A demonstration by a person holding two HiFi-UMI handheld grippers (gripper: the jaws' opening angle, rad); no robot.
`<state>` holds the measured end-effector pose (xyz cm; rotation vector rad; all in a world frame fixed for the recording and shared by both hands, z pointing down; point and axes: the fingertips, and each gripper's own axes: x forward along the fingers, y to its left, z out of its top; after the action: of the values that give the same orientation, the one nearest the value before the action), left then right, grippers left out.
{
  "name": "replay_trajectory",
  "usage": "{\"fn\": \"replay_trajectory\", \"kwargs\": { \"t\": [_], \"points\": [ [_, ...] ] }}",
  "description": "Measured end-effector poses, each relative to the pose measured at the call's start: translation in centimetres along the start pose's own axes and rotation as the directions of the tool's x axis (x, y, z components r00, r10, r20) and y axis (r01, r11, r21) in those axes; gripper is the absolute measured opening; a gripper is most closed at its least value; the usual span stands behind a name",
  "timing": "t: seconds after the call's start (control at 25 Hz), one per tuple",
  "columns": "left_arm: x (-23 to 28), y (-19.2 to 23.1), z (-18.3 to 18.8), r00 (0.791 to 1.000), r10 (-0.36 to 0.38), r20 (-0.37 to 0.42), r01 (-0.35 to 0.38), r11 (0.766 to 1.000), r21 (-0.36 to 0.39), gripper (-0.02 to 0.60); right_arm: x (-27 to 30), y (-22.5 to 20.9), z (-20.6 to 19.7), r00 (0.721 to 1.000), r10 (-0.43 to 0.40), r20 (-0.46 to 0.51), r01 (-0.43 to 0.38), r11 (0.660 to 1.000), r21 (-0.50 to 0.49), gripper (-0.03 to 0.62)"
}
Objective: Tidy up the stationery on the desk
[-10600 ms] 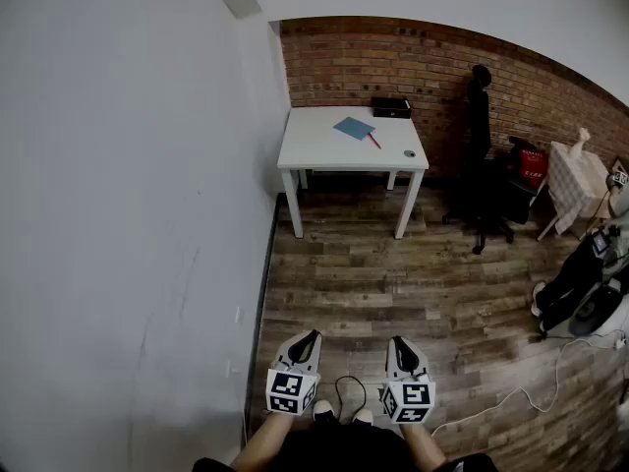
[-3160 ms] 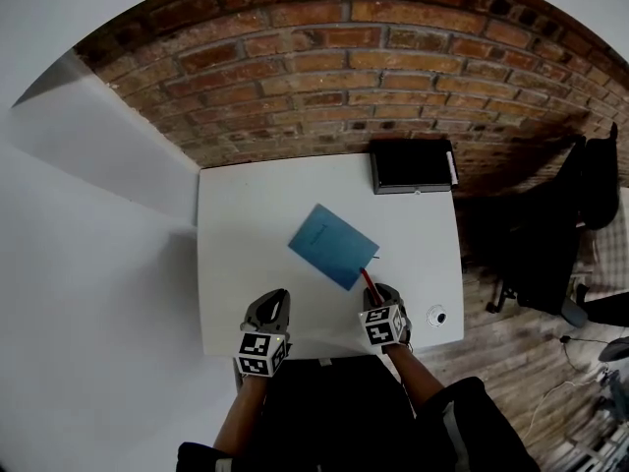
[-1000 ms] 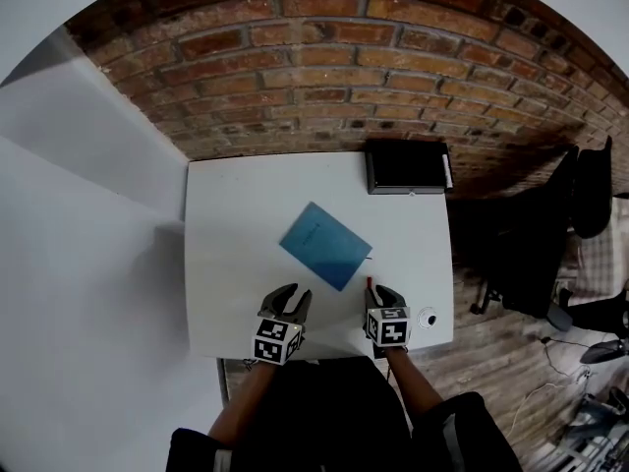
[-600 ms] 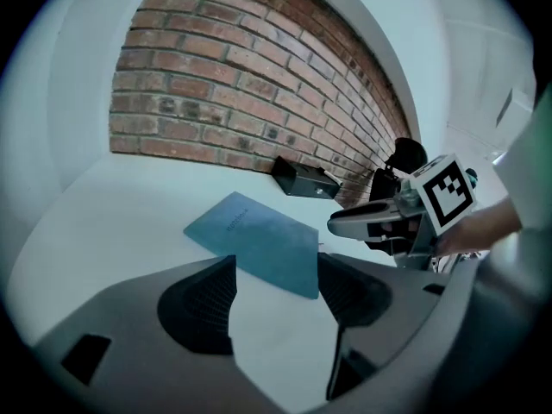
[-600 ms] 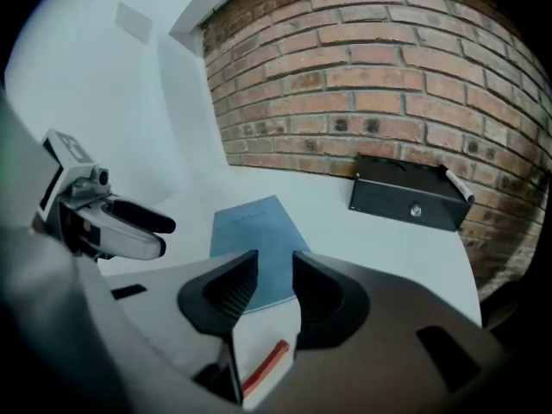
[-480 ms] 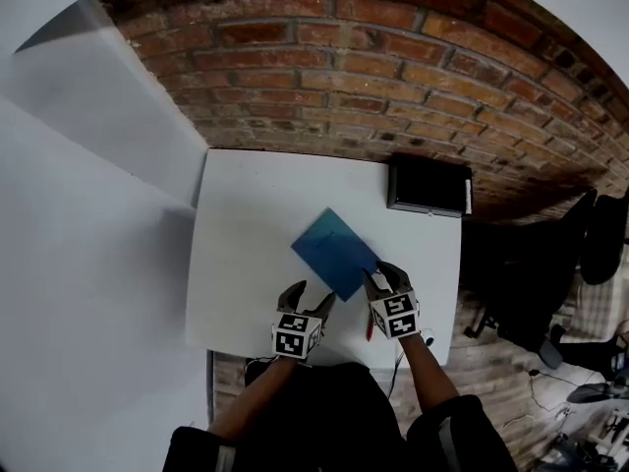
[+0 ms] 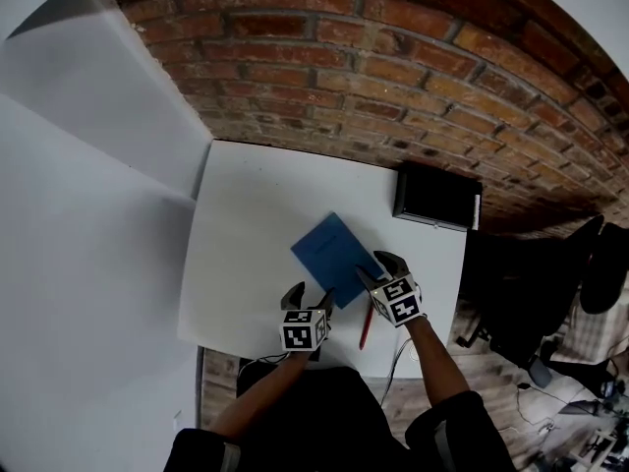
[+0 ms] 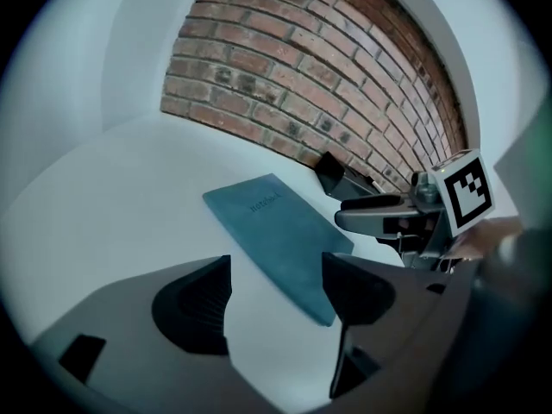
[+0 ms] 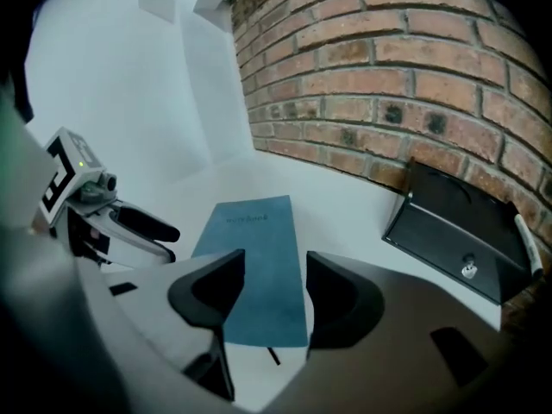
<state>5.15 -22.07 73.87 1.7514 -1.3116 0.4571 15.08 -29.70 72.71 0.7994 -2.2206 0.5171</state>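
A blue notebook (image 7: 333,255) lies at an angle in the middle of the white desk (image 7: 251,234). My left gripper (image 7: 309,296) is open at the notebook's near corner, with bare desk between its jaws (image 8: 274,270). My right gripper (image 7: 377,267) is open too, and its jaws stand on either side of the notebook's near right end (image 9: 255,270). A red pen (image 7: 365,327) lies on the desk between the two grippers, near the front edge. Neither gripper holds anything.
A black box (image 7: 437,197) stands at the desk's far right corner against the brick wall (image 7: 393,67); it also shows in the right gripper view (image 9: 457,231). A white wall (image 7: 88,214) bounds the desk's left side. A dark chair (image 7: 580,283) stands to the right.
Both grippers have moved forward to the notebook's near end. The red pen, earlier at the right gripper's tip, now lies behind it near the front edge.
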Motion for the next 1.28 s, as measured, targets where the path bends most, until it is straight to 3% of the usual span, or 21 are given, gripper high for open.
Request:
{"fn": "replay_trajectory", "kwargs": {
  "t": [0.2,0.44,0.72,0.92,1.12,1.28],
  "points": [
    [1.4,-0.7,0.0,1.000,-0.001,-0.024,0.000,0.999,-0.051,0.319,1.8,-0.5,-0.8,0.996,0.048,-0.070,-0.051,0.998,-0.046,0.212],
    [2.5,-1.4,-1.0,0.998,0.004,-0.068,-0.009,0.998,-0.063,0.318,3.2,-0.4,-2.1,0.985,0.088,-0.146,-0.093,0.995,-0.027,0.212],
    [3.0,-1.7,-1.5,0.992,0.061,-0.106,-0.060,0.998,0.014,0.308,3.4,-0.4,-2.3,0.985,0.085,-0.153,-0.083,0.996,0.014,0.212],
    [2.8,-0.9,-1.5,0.989,0.093,-0.114,-0.087,0.995,0.049,0.219,3.6,-0.6,-2.3,0.979,0.080,-0.190,-0.075,0.997,0.036,0.210],
    [2.7,-0.3,-1.3,0.988,0.095,-0.124,-0.089,0.995,0.046,0.218,3.6,0.0,-2.4,0.977,0.067,-0.203,-0.053,0.996,0.072,0.209],
    [2.2,1.1,-1.0,0.985,0.103,-0.136,-0.091,0.992,0.086,0.218,4.0,1.1,-2.2,0.976,0.048,-0.214,-0.022,0.992,0.123,0.207]
  ]
}}
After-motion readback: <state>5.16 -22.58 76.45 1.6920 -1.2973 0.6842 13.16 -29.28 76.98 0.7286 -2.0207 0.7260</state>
